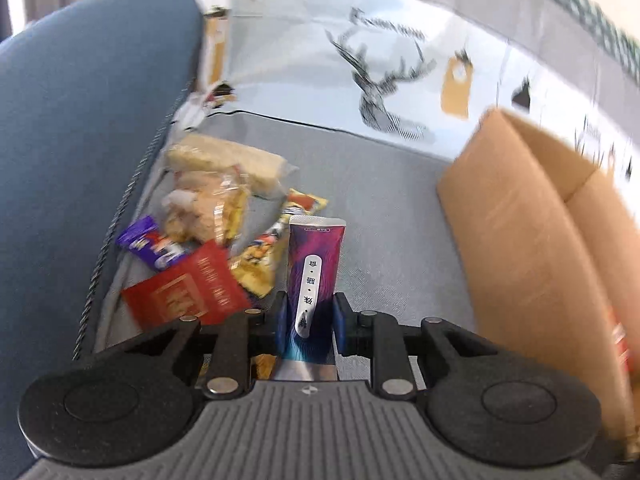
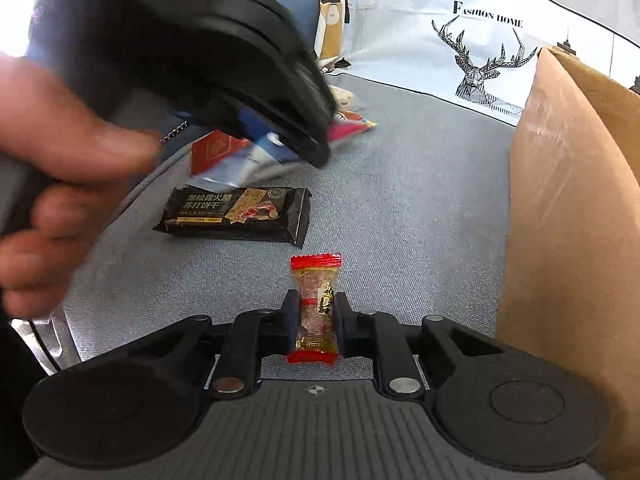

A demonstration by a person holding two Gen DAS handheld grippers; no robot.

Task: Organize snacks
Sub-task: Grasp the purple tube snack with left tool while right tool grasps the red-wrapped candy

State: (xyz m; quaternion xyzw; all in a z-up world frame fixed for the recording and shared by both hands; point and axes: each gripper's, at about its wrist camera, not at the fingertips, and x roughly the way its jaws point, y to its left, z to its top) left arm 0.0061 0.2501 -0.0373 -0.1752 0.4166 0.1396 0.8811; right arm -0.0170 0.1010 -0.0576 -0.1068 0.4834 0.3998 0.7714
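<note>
A cardboard box (image 2: pixel 572 240) stands at the right of the grey sofa seat (image 2: pixel 400 200), its flap (image 1: pixel 516 152) raised; what is inside it cannot be seen from either camera (only a sliver of red shows at its near edge in the left wrist view). The snack pile (image 1: pixel 208 236) lies against the blue armrest (image 1: pixel 80 140): pale wafer packs, a purple packet, a red one, a yellow one. Between pile and box the seat is bare fabric.

The left gripper (image 1: pixel 310 320) is clamped on a purple-and-blue sachet (image 1: pixel 314 276) bearing a white label with Chinese characters. The right gripper (image 2: pixel 316 320) is clamped on a small clear candy (image 2: pixel 316 308) with red ends, held above the seat. A black cracker pack (image 2: pixel 236 214) with gold Chinese lettering lies flat just beyond it. The cushion (image 2: pixel 460 40) behind reads "FASHION HOME" over a geometric deer.
</note>
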